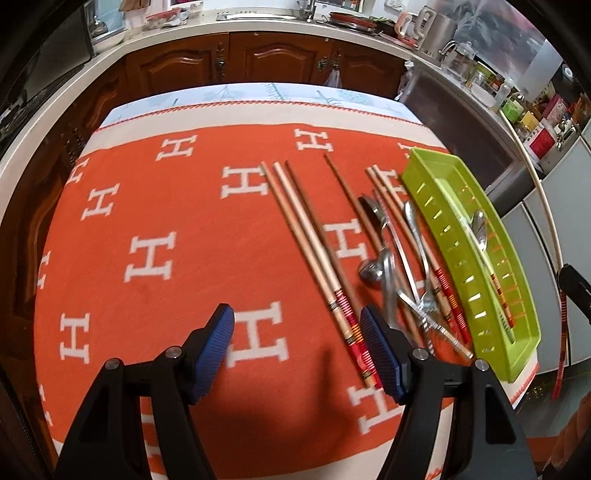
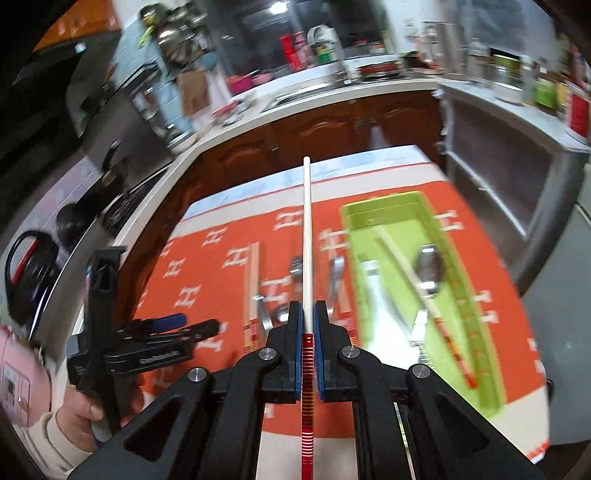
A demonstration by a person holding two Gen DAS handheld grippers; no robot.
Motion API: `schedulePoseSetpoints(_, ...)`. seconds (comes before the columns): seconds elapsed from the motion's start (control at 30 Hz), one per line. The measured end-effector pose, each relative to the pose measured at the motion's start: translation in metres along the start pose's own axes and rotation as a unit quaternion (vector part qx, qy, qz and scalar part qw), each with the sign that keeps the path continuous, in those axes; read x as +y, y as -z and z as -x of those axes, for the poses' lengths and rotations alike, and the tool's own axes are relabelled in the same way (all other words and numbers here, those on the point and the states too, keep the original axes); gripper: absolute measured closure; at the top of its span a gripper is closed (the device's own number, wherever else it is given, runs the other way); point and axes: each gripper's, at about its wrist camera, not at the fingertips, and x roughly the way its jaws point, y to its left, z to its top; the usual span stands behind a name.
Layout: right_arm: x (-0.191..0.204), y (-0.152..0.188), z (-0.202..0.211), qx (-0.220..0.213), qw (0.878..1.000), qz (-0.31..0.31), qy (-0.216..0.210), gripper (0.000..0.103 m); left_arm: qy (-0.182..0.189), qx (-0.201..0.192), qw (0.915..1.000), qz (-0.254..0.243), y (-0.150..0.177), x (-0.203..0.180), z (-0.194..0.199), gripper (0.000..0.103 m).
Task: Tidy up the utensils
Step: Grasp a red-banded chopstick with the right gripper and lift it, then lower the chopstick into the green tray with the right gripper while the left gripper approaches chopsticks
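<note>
My right gripper is shut on a pale chopstick with a red striped end, held up above the table and pointing away. To its right lies the green slotted tray with a spoon, a fork and a chopstick in it. My left gripper is open above the orange cloth with nothing between its blue pads. Loose chopsticks and a heap of metal spoons and forks lie just left of the green tray. In the right wrist view a hand holds the left gripper at the lower left.
An orange cloth with white H marks covers the table. Wooden cabinets and a cluttered white counter run behind it. A steel unit stands close to the table's right side. A kettle sits on the left.
</note>
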Motion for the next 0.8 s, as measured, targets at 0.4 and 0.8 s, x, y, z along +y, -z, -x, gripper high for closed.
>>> schedulePoseSetpoints(0.4, -0.080, -0.007, -0.038, 0.043, 0.996, -0.058, 0.043, 0.098, 0.025, 0.048, 0.9969, 0.057, -0.014, -0.008, -0.034, 0.054)
schedulePoseSetpoints(0.8, -0.080, 0.006, -0.069, 0.064, 0.995, -0.067, 0.044, 0.095, 0.010, 0.069, 0.9914, 0.111, -0.010, 0.010, -0.055, 0.093)
